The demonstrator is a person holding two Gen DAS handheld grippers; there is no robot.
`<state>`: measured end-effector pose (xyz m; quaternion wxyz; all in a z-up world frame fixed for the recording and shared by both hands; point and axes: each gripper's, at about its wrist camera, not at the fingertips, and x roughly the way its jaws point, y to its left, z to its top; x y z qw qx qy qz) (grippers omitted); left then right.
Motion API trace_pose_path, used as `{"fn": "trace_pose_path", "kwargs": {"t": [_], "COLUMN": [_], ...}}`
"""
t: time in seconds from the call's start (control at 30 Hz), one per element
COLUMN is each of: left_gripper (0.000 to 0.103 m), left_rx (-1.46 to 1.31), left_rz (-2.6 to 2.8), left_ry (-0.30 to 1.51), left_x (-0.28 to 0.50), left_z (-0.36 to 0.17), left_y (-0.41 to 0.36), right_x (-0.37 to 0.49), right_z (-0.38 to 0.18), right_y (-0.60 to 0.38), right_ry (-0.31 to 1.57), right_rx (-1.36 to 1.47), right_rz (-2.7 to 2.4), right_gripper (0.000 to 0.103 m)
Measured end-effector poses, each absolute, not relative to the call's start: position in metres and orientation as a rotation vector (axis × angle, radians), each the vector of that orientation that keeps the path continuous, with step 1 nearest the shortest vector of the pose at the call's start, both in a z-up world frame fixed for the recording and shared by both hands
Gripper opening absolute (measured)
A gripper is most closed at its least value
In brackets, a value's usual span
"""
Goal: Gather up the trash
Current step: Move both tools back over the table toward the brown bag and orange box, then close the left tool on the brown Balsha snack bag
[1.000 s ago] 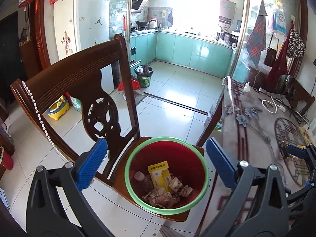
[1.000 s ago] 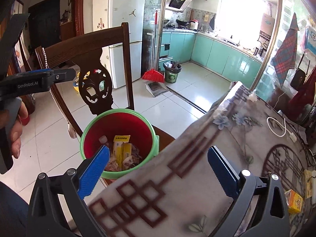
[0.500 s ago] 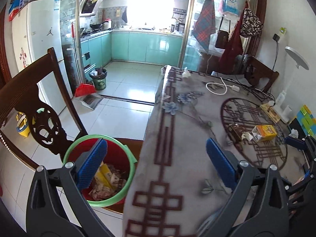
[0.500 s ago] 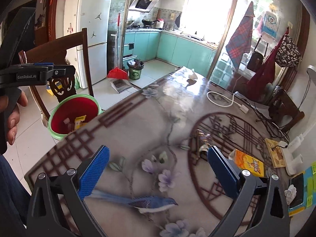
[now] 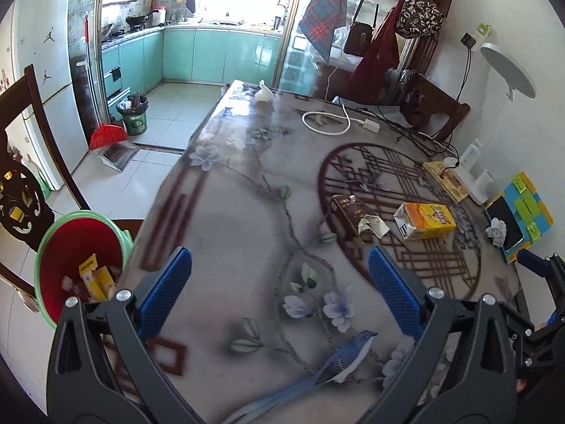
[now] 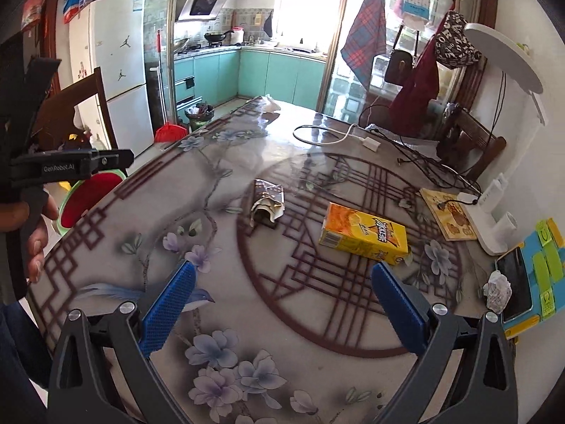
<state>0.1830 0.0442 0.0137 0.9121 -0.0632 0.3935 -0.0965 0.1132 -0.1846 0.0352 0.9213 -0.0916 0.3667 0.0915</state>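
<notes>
A red bin with a green rim (image 5: 76,258) sits on a chair seat left of the table and holds several wrappers; its rim also shows in the right wrist view (image 6: 88,196). On the table lie a torn brown carton (image 6: 267,199) (image 5: 349,212), a yellow juice box (image 6: 363,235) (image 5: 425,219) and a crumpled white paper ball (image 6: 497,289) (image 5: 496,231). My left gripper (image 5: 279,293) is open and empty above the table's near left part. My right gripper (image 6: 282,307) is open and empty, short of the carton and the juice box.
The flowered table (image 6: 219,212) also bears a white cable (image 6: 328,137), black cords, a white charger stand (image 6: 489,226), a phone on a blue-green board (image 6: 529,275) and a yellow booklet (image 6: 450,217). A dark chair (image 5: 21,162) stands at left, another at far right.
Both grippers have swung from over the bin to the right, over the table. The carton, juice box and paper ball have come into view. Both stay open.
</notes>
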Motion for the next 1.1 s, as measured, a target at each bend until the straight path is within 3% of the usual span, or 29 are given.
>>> {"fn": "trace_pose_path", "kwargs": {"t": [0.6, 1.1], "left_gripper": [0.098, 0.098], "left_rx": [0.026, 0.062], "left_rz": [-0.218, -0.089], "left_ry": [0.954, 1.049], "left_x": [0.274, 0.319], "left_z": [-0.039, -0.081], "left_y": [-0.096, -0.117], "right_x": [0.139, 0.16], "right_z": [0.026, 0.027], "right_y": [-0.305, -0.337], "right_ry": [0.824, 0.827], "right_rx": [-0.021, 0.054], "right_rz": [-0.002, -0.042], "right_gripper": [0.096, 0.096]}}
